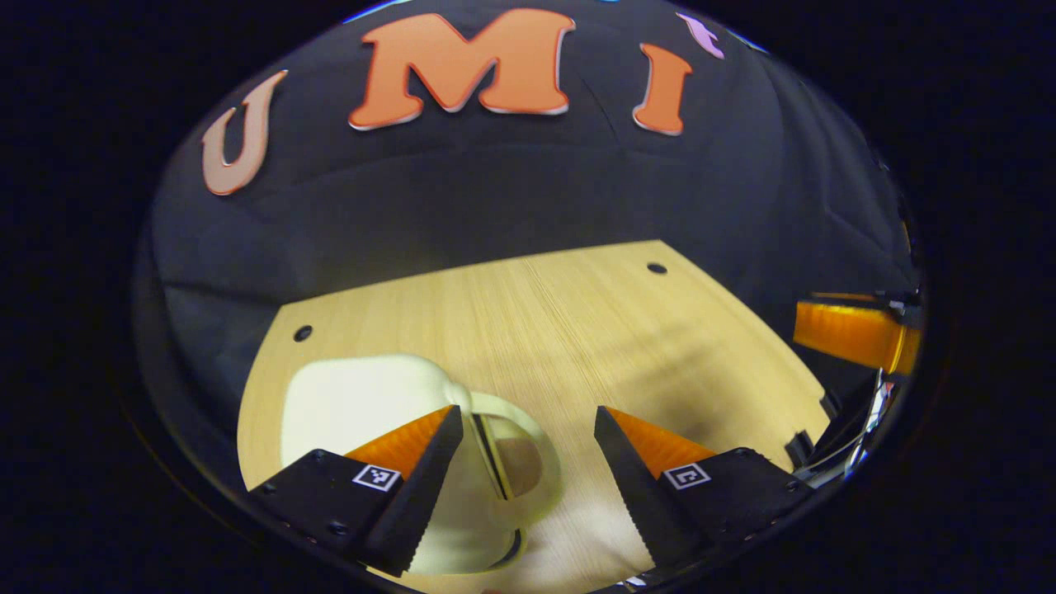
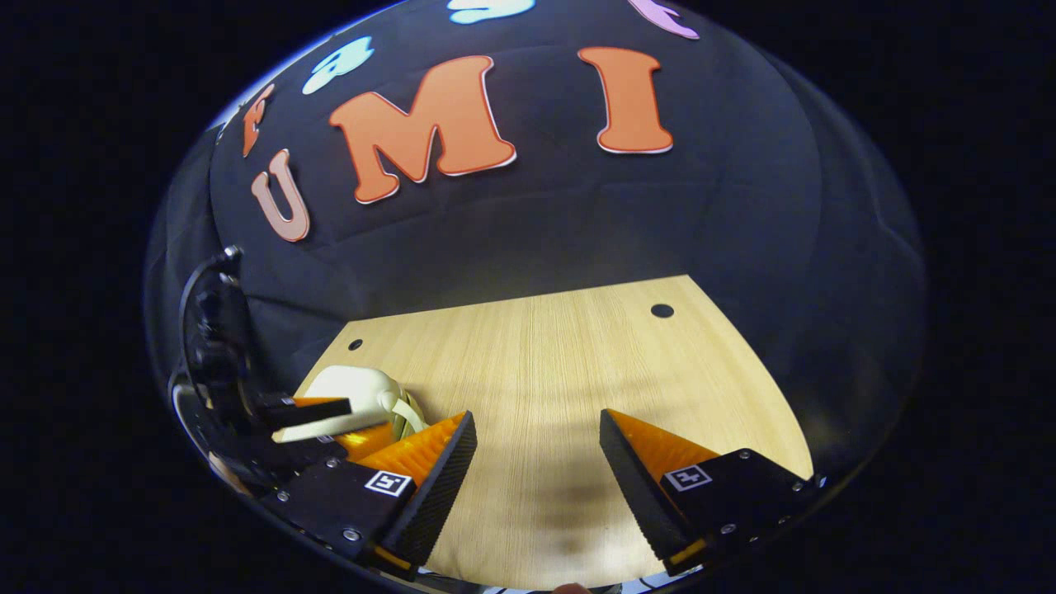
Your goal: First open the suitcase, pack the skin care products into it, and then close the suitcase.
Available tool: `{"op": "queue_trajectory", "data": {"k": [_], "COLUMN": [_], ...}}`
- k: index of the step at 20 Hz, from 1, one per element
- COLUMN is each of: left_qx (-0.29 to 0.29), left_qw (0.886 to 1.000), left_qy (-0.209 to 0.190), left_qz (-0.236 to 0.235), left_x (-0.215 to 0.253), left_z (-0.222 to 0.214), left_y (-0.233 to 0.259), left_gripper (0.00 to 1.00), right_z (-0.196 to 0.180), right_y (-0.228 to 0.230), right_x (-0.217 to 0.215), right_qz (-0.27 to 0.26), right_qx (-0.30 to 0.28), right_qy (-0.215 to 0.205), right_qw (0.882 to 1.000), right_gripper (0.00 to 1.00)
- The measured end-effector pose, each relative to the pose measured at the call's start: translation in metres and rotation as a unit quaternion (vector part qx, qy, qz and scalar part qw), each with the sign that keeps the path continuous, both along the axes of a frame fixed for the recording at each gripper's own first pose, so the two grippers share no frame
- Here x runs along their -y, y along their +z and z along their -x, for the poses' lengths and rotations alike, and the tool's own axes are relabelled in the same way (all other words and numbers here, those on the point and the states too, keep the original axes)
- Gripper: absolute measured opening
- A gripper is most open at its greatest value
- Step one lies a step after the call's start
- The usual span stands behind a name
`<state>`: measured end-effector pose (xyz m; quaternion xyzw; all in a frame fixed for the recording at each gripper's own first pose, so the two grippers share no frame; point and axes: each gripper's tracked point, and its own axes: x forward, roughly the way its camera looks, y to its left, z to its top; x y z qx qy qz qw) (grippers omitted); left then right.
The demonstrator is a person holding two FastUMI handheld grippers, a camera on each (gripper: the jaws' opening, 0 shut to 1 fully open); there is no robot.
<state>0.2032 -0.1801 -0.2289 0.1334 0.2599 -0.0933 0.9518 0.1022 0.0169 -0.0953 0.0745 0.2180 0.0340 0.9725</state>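
Note:
A small cream suitcase [image 1: 363,404] lies closed at the near left of the wooden table [image 1: 594,330]. Its loop handle [image 1: 540,462] points to the right and sits in the gap between my left gripper's fingers. My left gripper [image 1: 525,410] is open, its left finger over the case's edge and neither finger pressing on the handle. In the right gripper view the suitcase [image 2: 355,388] shows at the left with the left gripper [image 2: 330,421] at it. My right gripper [image 2: 536,414] is open above bare tabletop with nothing between its fingers.
The table [image 2: 569,363] has small round holes near its far corners [image 2: 662,311] and ends at the black cloth wall. An orange finger of the right gripper [image 1: 850,334] shows at the right edge of the left gripper view.

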Motion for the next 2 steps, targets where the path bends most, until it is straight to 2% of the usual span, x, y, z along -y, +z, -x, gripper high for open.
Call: {"op": "queue_trajectory", "data": {"k": [2], "left_qx": [0.059], "left_qw": [0.997], "left_qy": [0.022], "left_qz": [0.032], "left_x": [-0.007], "left_z": [-0.003], "left_y": [0.044], "left_gripper": [1.0], "right_z": [-0.001], "right_y": [0.019], "right_x": [-0.006], "right_qz": [0.013], "right_qx": [0.03], "right_qy": [0.005], "right_qw": [0.999], "right_gripper": [0.95]}}
